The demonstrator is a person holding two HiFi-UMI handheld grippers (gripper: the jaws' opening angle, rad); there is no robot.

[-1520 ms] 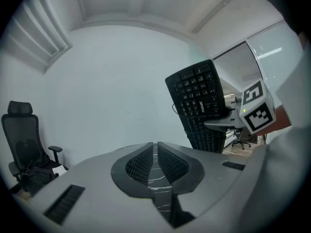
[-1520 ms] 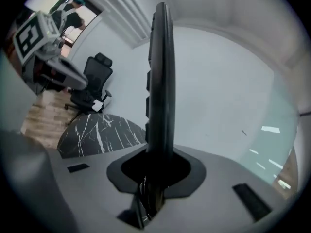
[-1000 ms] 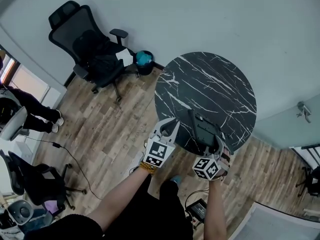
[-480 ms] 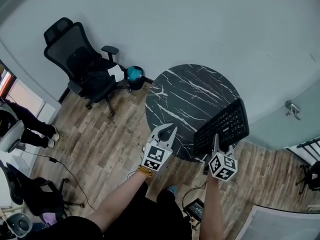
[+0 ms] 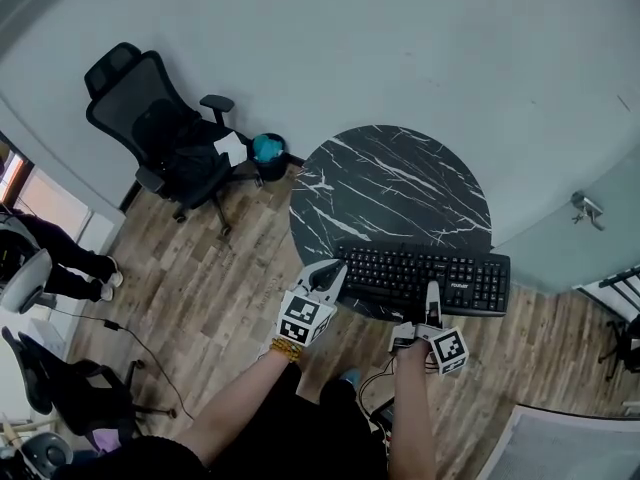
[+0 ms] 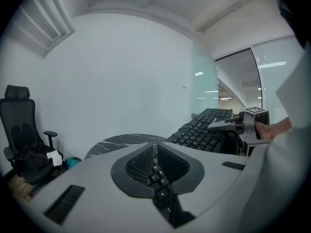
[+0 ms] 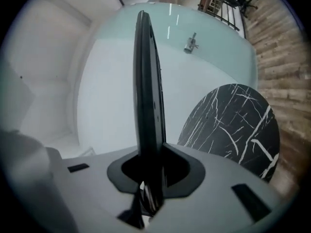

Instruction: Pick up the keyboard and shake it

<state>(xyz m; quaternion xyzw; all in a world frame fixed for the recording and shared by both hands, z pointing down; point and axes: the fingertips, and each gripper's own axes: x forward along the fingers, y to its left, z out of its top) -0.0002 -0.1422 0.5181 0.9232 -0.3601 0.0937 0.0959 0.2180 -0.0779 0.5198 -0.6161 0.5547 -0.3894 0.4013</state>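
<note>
A black keyboard (image 5: 425, 278) hangs level, keys up, over the near rim of the round black marble table (image 5: 390, 183). My right gripper (image 5: 432, 296) is shut on the middle of its near edge. In the right gripper view the keyboard (image 7: 148, 91) stands edge-on, clamped in the right gripper (image 7: 150, 178). My left gripper (image 5: 333, 270) sits just off the keyboard's left end, jaws shut with nothing between them. From the left gripper (image 6: 154, 152) view, the keyboard (image 6: 201, 130) is up at the right, apart from it.
A black office chair (image 5: 165, 118) and a teal bin (image 5: 267, 148) stand on the wood floor left of the table. Another chair (image 5: 60, 378) is at lower left. A cabled device (image 5: 385, 413) lies on the floor by my feet. Glass partition at right.
The keyboard has swung from standing on end, through a slant to the right, to lying level across the table's near rim. The right gripper rolled with it. The left gripper shifted slightly right.
</note>
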